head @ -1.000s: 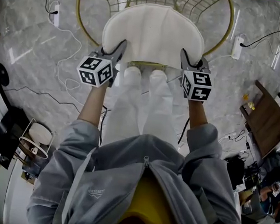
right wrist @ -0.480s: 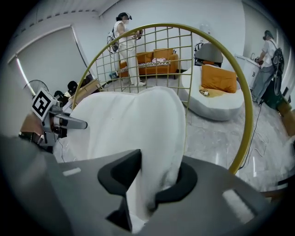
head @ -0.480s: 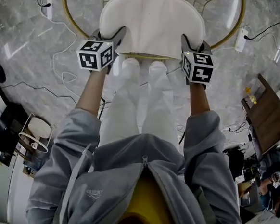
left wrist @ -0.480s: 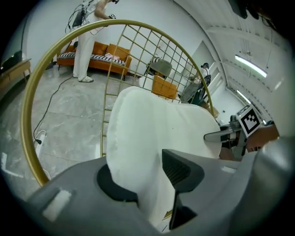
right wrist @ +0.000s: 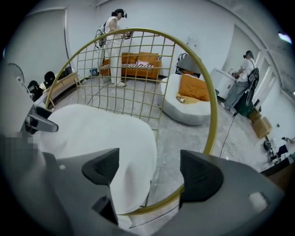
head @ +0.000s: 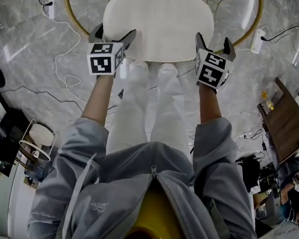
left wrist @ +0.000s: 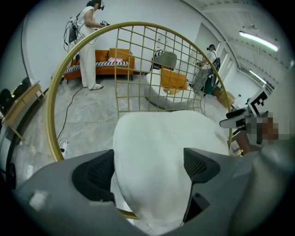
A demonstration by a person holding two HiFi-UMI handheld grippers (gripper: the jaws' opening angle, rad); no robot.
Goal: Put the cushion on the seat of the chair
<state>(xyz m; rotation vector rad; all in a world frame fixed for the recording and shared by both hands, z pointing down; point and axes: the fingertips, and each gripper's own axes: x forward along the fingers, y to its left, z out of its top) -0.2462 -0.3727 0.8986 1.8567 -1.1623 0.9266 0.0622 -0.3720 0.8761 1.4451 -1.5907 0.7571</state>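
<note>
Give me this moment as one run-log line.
cushion: lying on seat of chair | left gripper: jaws opening, cushion edge between them | right gripper: jaws opening, at cushion's right edge

head camera steeply down; all views share cushion (head: 158,24)

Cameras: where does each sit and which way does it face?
Head view: on the person's head, facing steeply down at cushion on chair; arms, legs, left gripper and right gripper show.
Left gripper view: on left gripper, facing along its opening jaws, cushion edge between.
Right gripper view: on right gripper; opening jaws straddle cushion corner.
Shared: every view shows cushion and chair.
</note>
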